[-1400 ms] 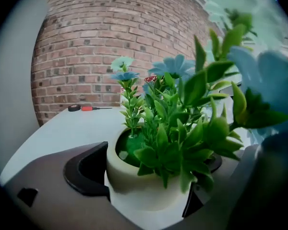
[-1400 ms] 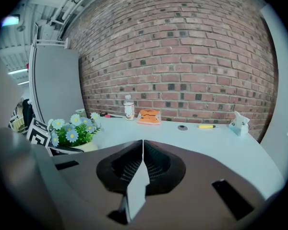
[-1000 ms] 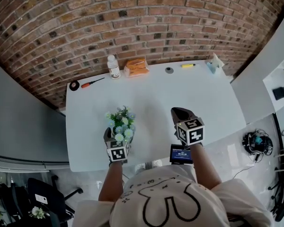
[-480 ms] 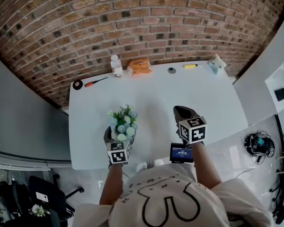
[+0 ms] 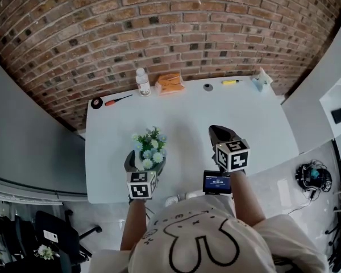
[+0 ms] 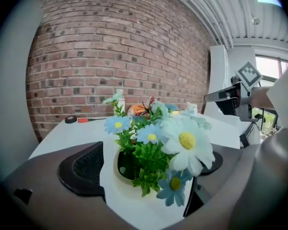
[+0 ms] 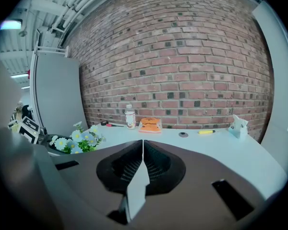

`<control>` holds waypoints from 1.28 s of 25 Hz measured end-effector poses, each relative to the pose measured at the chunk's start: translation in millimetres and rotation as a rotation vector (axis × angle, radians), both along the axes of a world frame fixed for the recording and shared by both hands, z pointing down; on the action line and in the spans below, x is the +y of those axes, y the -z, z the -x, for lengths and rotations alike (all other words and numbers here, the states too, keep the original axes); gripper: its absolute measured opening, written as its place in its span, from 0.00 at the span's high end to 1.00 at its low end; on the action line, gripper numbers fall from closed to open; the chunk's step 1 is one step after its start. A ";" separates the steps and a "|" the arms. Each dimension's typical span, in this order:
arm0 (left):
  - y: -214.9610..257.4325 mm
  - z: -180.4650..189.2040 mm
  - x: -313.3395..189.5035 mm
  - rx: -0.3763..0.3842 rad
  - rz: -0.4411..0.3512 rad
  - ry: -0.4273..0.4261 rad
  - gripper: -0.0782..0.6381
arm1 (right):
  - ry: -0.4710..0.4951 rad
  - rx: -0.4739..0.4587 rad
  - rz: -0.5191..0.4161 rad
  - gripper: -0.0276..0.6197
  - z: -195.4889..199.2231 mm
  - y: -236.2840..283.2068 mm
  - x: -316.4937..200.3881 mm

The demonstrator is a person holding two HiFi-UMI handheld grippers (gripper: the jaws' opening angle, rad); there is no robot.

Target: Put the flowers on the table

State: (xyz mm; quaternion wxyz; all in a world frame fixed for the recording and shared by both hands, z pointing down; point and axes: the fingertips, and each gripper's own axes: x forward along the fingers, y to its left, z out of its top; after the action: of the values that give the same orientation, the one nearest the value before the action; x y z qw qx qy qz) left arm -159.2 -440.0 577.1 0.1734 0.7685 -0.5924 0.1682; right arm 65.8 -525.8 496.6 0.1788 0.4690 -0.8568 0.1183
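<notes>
A small white pot [image 6: 134, 195] of blue and white daisies [image 6: 158, 143] sits between the jaws of my left gripper [image 6: 149, 169], which is shut on it. In the head view the flowers [image 5: 148, 147] show over the front left part of the white table [image 5: 256, 124], just ahead of the left gripper [image 5: 143, 162]. Whether the pot rests on the tabletop I cannot tell. My right gripper [image 5: 219, 134] hovers over the table's front middle. Its jaws meet with nothing between them [image 7: 143, 152]. From there the flowers [image 7: 77, 140] appear at the left.
Along the table's far edge stand a white bottle [image 5: 142, 81], an orange packet [image 5: 170, 83], a small round disc [image 5: 208, 87], a yellow marker [image 5: 231, 82] and a pale folded thing [image 5: 261, 77]. A red screwdriver [image 5: 118, 100] and a tape roll [image 5: 96, 102] lie far left. A brick wall rises behind.
Little has changed: the left gripper with the flowers has drifted slightly toward me, and the head view has shifted a bit. The right gripper stays where it was.
</notes>
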 end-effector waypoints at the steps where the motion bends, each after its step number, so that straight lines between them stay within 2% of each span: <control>1: 3.8 -0.2 0.1 0.002 -0.005 -0.006 0.16 | 0.002 -0.004 -0.008 0.93 0.6 2.9 0.3; 9: 45.1 -0.7 -5.2 0.012 -0.097 -0.031 0.16 | 0.016 -0.009 -0.060 0.93 3.8 20.8 1.8; 22: 151.7 7.6 -22.4 -0.020 -0.357 -0.040 0.16 | 0.060 -0.038 -0.175 0.93 20.3 61.7 10.1; 27: 178.7 11.1 -20.9 -0.021 -0.429 -0.048 0.16 | 0.067 -0.042 -0.224 0.93 23.6 82.0 14.1; 32: 209.3 12.8 -13.9 0.007 -0.509 -0.065 0.17 | 0.105 -0.107 -0.292 0.93 29.8 106.7 22.2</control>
State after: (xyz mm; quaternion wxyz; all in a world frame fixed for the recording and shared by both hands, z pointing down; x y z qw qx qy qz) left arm -172.0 -453.9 367.8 -0.0292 0.8067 -0.5901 0.0163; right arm 36.0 -503.6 389.9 0.0690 0.4375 -0.8965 0.0078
